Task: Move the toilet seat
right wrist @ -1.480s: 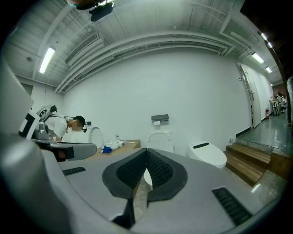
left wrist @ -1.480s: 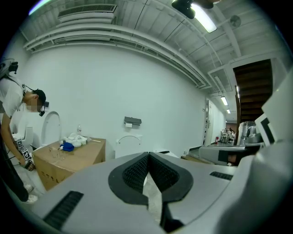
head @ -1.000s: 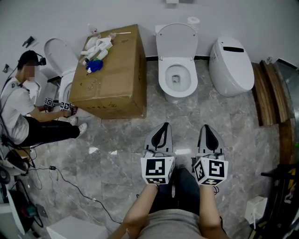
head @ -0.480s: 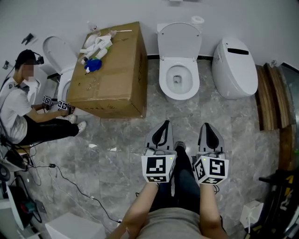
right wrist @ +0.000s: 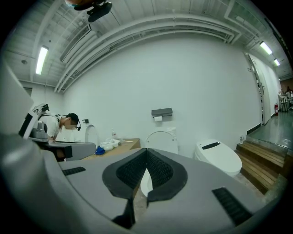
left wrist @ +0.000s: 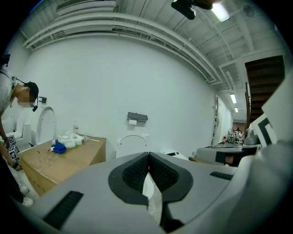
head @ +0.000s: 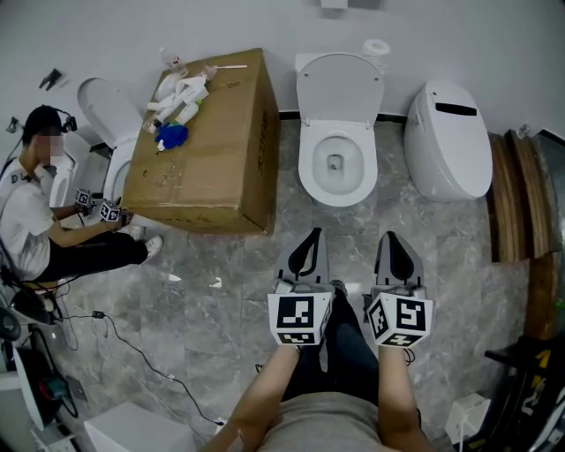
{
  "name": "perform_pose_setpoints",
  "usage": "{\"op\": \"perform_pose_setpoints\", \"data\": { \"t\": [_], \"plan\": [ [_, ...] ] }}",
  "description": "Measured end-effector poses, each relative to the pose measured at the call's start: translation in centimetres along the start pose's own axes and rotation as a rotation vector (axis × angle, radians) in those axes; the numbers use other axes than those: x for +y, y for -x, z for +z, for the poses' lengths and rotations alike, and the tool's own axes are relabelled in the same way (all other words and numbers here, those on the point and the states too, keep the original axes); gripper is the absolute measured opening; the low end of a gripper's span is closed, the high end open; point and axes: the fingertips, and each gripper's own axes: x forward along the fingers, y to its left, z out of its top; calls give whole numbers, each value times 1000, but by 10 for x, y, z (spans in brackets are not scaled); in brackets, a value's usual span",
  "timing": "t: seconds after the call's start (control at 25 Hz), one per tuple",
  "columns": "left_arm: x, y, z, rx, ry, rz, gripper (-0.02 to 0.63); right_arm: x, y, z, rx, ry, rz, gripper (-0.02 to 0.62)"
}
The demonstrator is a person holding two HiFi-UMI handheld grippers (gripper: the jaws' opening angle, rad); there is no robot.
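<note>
Since the earlier frame, the left gripper (head: 312, 237) and right gripper (head: 389, 238) stand closer to the white oval toilet seat (head: 309, 168) at upper centre, below its raised lid (head: 341, 86). Both claws are pinched together, empty, well apart from it. Task judged unstarted; approach and grasp remain.

The floor (head: 229, 318) is grey veined stone tile, polished, with a soft sheen. The toilet seat (head: 305, 164) and the closed toilet (head: 448, 141) are smooth, glossy white. The box (head: 212, 159) is matt brown cardboard, creased along its edges. The steps (head: 505, 190) are dark wood with visible grain. The left tool (head: 312, 233) and right tool (head: 389, 235) have matt grey plastic shells, and their pads (left wrist: 132, 172) are black and finely ribbed, like rubber. The wall (head: 265, 22) is flat matt white.
</note>
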Motion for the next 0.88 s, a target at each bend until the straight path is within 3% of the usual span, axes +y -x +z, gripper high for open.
{"op": "perform_pose_setpoints", "data": {
  "t": [0.88],
  "plan": [
    [10,-124,35,10,9,119,14,-63,-129,38,34,1,104,15]
  ]
}}
